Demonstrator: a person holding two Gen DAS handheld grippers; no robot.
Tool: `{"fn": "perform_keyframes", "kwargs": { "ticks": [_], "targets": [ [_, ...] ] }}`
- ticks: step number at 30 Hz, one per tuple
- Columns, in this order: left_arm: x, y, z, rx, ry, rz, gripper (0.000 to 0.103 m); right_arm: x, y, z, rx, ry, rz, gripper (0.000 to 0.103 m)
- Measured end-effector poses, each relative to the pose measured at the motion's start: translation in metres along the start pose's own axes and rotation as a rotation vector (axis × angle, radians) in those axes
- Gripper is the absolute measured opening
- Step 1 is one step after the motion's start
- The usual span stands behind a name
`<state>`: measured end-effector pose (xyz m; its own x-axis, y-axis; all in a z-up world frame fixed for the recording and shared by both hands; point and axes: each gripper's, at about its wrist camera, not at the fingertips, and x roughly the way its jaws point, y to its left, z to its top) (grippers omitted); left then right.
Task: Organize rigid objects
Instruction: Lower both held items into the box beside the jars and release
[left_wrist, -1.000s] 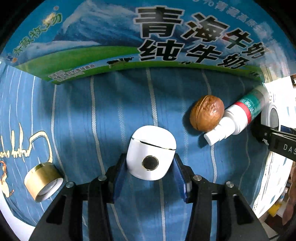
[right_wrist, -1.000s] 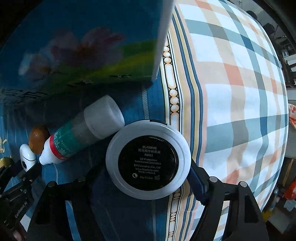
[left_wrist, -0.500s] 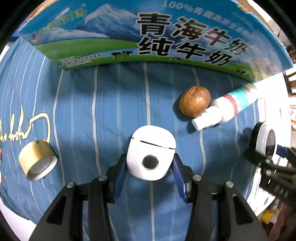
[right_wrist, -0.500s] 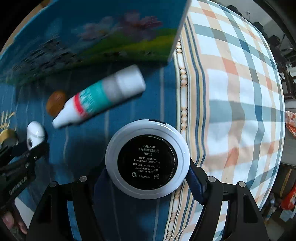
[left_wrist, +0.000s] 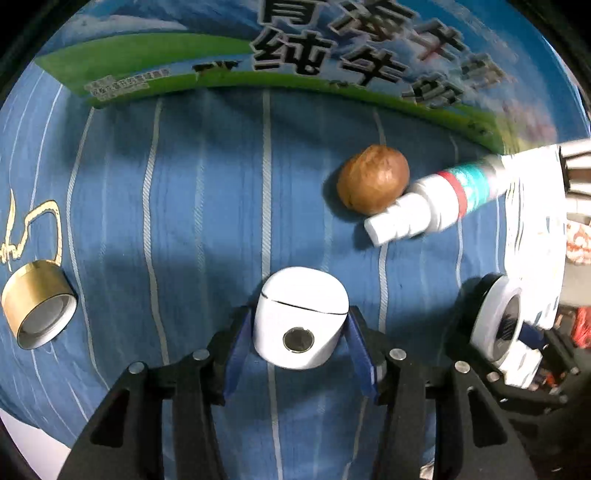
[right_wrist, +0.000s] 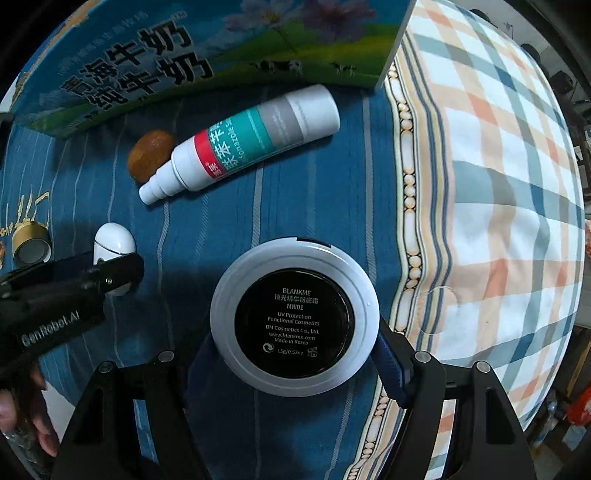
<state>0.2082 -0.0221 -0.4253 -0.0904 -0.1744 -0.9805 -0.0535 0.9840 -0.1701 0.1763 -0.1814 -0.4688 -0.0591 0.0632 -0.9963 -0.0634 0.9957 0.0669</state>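
The carton (left_wrist: 229, 48) is standing at the back of the cloth (left_wrist: 184, 206). Before it the walnut (left_wrist: 373, 179) is lying, touching the spray bottle (left_wrist: 428, 206) on its right. Nearer, the earbud case (left_wrist: 301, 323) is sitting between the left gripper's (left_wrist: 297, 343) fingers, with the cap (left_wrist: 37, 308) lying far left and the compact (left_wrist: 496, 328) on the right.

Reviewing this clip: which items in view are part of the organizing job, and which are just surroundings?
Job items:
- white earbud case, between the left gripper fingers
- round cosmetics compact, in the right gripper
- spray bottle
- walnut, touching the bottle
- gold cap

Surroundings:
- milk carton box
- blue striped sheet
- plaid cloth
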Motion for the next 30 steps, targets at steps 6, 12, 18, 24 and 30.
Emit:
{"fn": "perform_keyframes", "kwargs": {
  "ticks": [6,12,18,24,30],
  "targets": [
    [-0.002,-0.007,-0.001,0.013,-0.011,0.021,0.046,0.011,-0.005,0.009,0.030,0.022,0.021,0.077],
    [-0.041,-0.022,-0.023,0.037,-0.070,-0.003,0.046,-0.016,-0.011,0.014,0.035,-0.011,0.052,0.077],
    [-0.120,-0.041,-0.037,0.069,-0.201,-0.055,0.046,-0.077,-0.012,0.010,0.033,-0.099,0.110,0.077],
    [-0.197,-0.044,-0.012,0.091,-0.333,-0.090,0.046,-0.139,-0.013,0.032,0.012,-0.208,0.118,0.077],
    [-0.235,-0.042,0.030,0.107,-0.430,-0.052,0.046,-0.174,-0.016,0.069,-0.014,-0.279,0.104,0.077]
  ]
}}
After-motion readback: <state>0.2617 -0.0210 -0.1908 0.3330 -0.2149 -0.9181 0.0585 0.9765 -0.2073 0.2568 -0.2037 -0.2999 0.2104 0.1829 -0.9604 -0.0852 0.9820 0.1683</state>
